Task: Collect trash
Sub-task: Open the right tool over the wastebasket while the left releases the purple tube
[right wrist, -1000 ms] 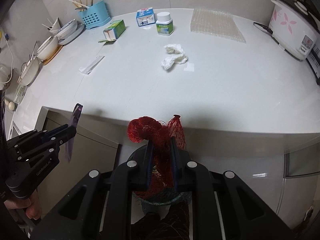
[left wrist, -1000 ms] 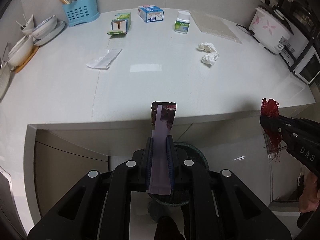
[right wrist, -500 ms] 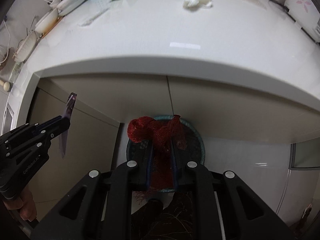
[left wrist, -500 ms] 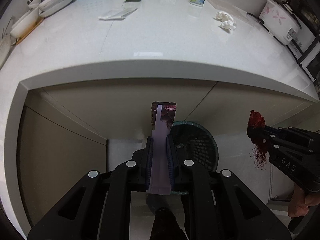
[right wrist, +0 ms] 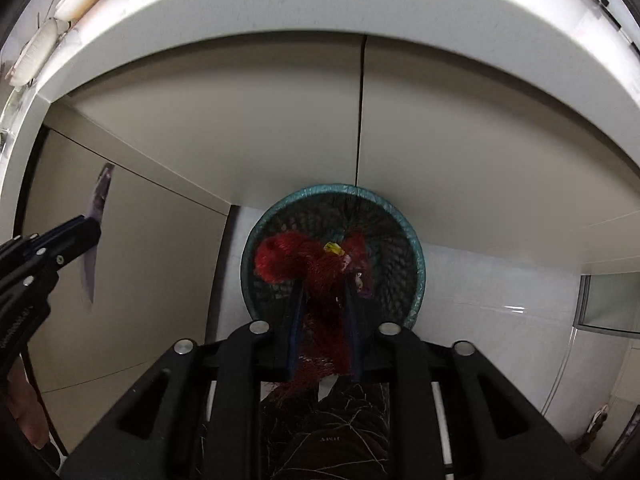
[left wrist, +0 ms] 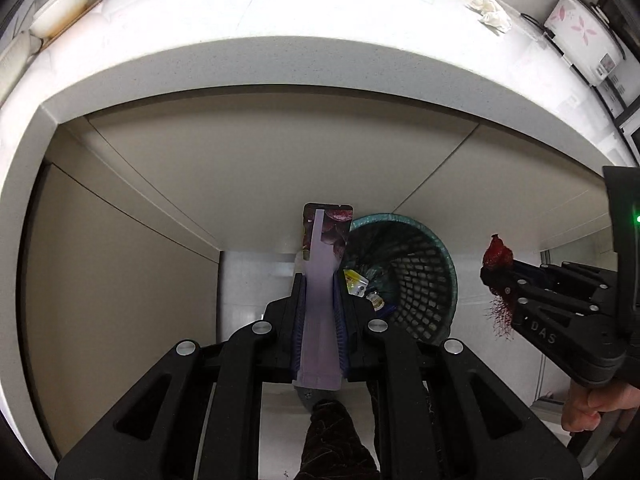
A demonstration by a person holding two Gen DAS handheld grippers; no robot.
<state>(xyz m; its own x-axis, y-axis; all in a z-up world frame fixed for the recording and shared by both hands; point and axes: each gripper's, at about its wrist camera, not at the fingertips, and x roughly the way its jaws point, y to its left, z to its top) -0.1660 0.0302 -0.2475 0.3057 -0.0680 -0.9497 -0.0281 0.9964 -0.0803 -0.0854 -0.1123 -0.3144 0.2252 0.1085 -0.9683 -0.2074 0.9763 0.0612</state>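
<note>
Left to right. Our left gripper (left wrist: 320, 300) is clamped nearly closed on a flat purple snack pouch (left wrist: 322, 264), which stands upright between the pads, just left of the basket rim and not yet over it. The pouch looks light, thin and slick; the mid-body pinch seems right, though we judge it may flutter when dropped. The green mesh trash basket (right wrist: 416, 256) sits on the floor below the counter edge (left wrist: 280, 64), with wrappers inside. Our right gripper (right wrist: 323, 292) hangs over the basket mouth, its jaws opening, with a red mesh net bag (right wrist: 288, 258) bunched between them. The net looks soft and snaggy, and could cling to the pads.
</note>
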